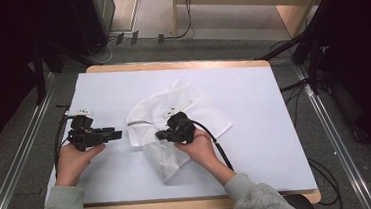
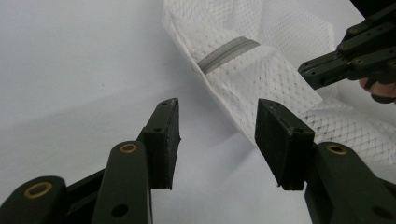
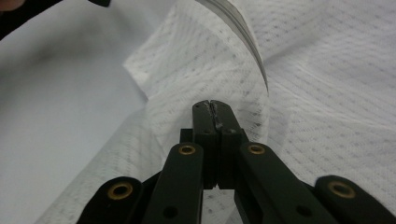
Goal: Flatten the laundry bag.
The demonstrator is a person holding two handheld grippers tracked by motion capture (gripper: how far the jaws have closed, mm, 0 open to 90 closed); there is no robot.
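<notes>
The white mesh garment (image 1: 174, 120) lies crumpled, folding hardly begun — right gripper (image 3: 212, 105) pinched shut on its fabric, left gripper (image 2: 217, 135) gaping empty just short of its edge.

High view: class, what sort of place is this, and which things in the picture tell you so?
Probably a lab or recording workspace, not a home. A white-covered table stands between metal floor rails, cables trail over the grey floor, and black stand legs flank it. A person works a white mesh garment with handheld grippers.
</notes>
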